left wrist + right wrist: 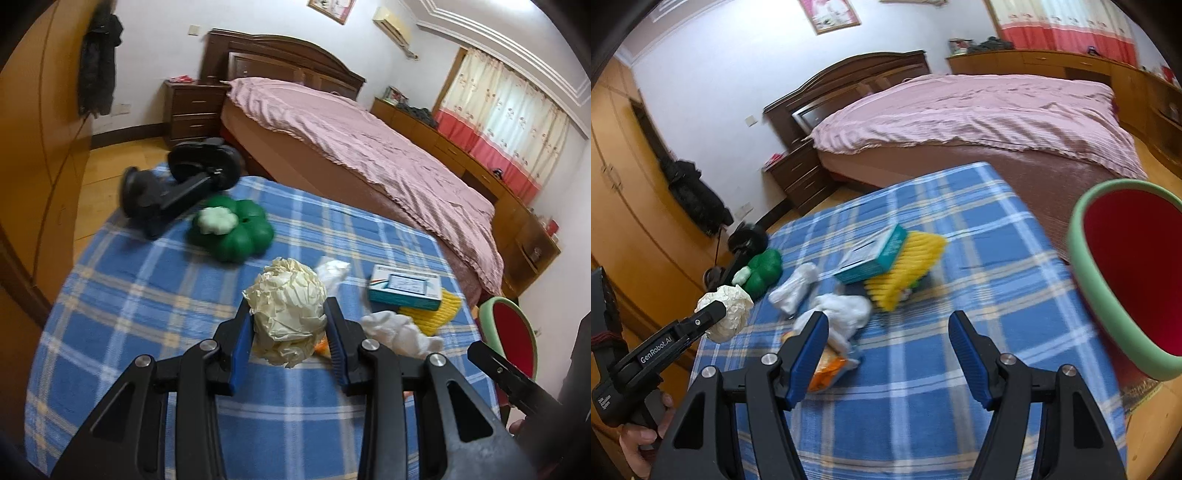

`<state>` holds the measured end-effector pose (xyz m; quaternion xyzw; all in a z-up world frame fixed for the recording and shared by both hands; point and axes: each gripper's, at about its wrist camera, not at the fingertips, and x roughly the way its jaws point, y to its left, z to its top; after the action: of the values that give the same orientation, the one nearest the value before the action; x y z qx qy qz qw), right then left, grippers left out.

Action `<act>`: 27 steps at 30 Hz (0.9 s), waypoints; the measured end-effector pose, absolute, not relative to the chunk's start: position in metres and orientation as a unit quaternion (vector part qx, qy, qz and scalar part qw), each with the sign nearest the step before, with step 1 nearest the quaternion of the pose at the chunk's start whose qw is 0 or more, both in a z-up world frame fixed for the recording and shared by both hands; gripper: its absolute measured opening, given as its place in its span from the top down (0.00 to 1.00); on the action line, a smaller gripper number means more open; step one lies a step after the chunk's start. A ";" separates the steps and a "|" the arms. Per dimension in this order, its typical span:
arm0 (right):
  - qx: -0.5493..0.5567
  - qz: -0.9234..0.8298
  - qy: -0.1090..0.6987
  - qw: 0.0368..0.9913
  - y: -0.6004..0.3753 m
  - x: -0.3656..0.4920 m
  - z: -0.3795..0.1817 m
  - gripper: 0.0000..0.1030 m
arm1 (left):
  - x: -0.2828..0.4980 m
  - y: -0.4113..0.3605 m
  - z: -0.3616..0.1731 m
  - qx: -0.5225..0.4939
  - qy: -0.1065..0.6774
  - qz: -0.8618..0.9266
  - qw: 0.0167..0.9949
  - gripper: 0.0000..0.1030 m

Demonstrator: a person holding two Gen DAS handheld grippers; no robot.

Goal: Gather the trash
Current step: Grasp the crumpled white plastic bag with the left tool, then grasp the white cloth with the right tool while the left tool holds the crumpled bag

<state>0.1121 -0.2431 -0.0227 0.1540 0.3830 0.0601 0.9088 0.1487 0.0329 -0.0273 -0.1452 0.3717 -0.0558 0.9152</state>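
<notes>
Crumpled paper ball [286,317], cream, sits clamped between the blue pads of the left tool [290,325], held above the plaid-covered desk [147,295]. Right tool [888,354] gapes wide, gripping nothing, over the desk just right of a white tissue wad [846,317] and an orange wrapper [827,369]. Teal box [875,254] lies on a yellow sponge [908,266] farther out. Red bin [1137,273] with green rim stands at the desk's right edge.

Crumpled cream paper ball [286,310]: clamped between blue pads, lifted above the plaid cloth. White crumpled tissue [400,332]: lying on the cloth beside an orange wrapper [827,367]. Second white wad [796,288]: near the teal box. Red bin with green rim [1108,302]: tilted, beside the cloth's edge.
</notes>
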 end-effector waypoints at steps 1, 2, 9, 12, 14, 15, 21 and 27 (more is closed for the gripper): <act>0.149 0.065 0.386 0.908 -0.237 0.114 -0.024 0.32 | 0.148 0.037 -0.029 -0.147 0.373 -0.051 0.915 0.64; 0.145 0.068 0.390 0.907 -0.232 0.116 -0.026 0.32 | 0.148 0.040 -0.031 -0.148 0.375 -0.046 0.914 0.64; 0.129 0.080 0.417 0.896 -0.206 0.134 -0.044 0.32 | 0.145 0.061 -0.039 -0.154 0.378 -0.022 0.912 0.64; 0.127 0.077 0.426 0.893 -0.202 0.141 -0.051 0.32 | 0.144 0.065 -0.043 -0.159 0.380 -0.018 0.911 0.64; 0.127 0.073 0.430 0.891 -0.201 0.145 -0.055 0.32 | 0.145 0.067 -0.046 -0.163 0.383 -0.019 0.909 0.64; 0.128 0.071 0.433 0.889 -0.201 0.147 -0.057 0.32 | 0.146 0.068 -0.047 -0.164 0.384 -0.020 0.908 0.64; 0.135 0.068 0.445 0.883 -0.203 0.154 -0.066 0.38 | 0.148 0.068 -0.051 -0.167 0.388 -0.026 0.906 0.64; 0.146 0.080 0.447 0.879 -0.203 0.157 -0.071 0.57 | 0.149 0.067 -0.051 -0.167 0.388 -0.027 0.906 0.64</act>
<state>0.1566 -0.2027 -0.0706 0.1463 0.4472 0.0795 0.8788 0.1488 0.0670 -0.0513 -0.1672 0.3885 -0.0273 0.9058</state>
